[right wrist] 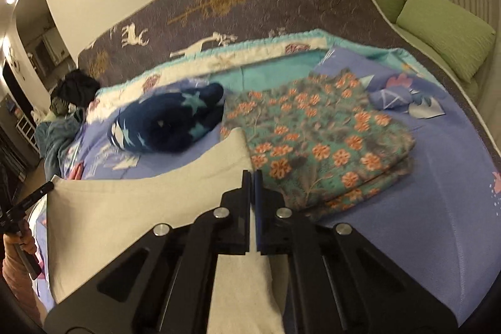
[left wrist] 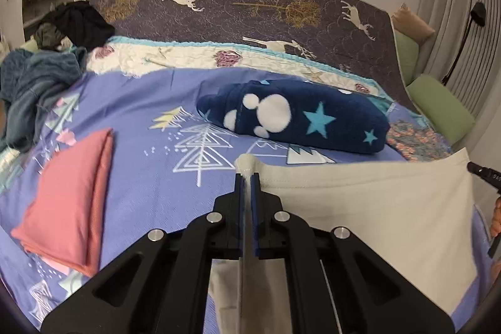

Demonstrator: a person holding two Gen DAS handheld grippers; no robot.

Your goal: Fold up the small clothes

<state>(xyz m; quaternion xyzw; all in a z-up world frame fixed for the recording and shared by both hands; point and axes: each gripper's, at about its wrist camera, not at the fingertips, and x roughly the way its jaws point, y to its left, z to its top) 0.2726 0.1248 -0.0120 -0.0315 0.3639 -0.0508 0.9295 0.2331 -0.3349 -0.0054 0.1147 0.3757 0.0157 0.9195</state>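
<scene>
Cloth fills the near part of both views: a cream garment [left wrist: 360, 208] stretched between the two grippers. In the left wrist view the left gripper [left wrist: 247, 177] sits at lower centre, its jaws pressed together on a bunched corner of the cream garment, a nub of fabric poking out above the tips. From there the cloth spreads toward the right edge of the frame, where the tip of the right gripper [left wrist: 482, 171] shows. In the right wrist view the right gripper's jaws are likewise closed on the garment's edge at lower centre, with the fabric running down between them and off to the lower left.

Beneath lies a purple bedsheet [left wrist: 150, 102] printed with white trees. At left of the left wrist view rests a folded pink garment [left wrist: 65, 202]. Further up, at centre, sits a navy fleece bundle [left wrist: 294, 118] with stars and white dots. Right of it in the right wrist view is a folded floral cloth [right wrist: 319, 140]. At upper left of the left wrist view, a heap of dark clothes [left wrist: 47, 58]; at far right, green cushions [right wrist: 444, 30].
</scene>
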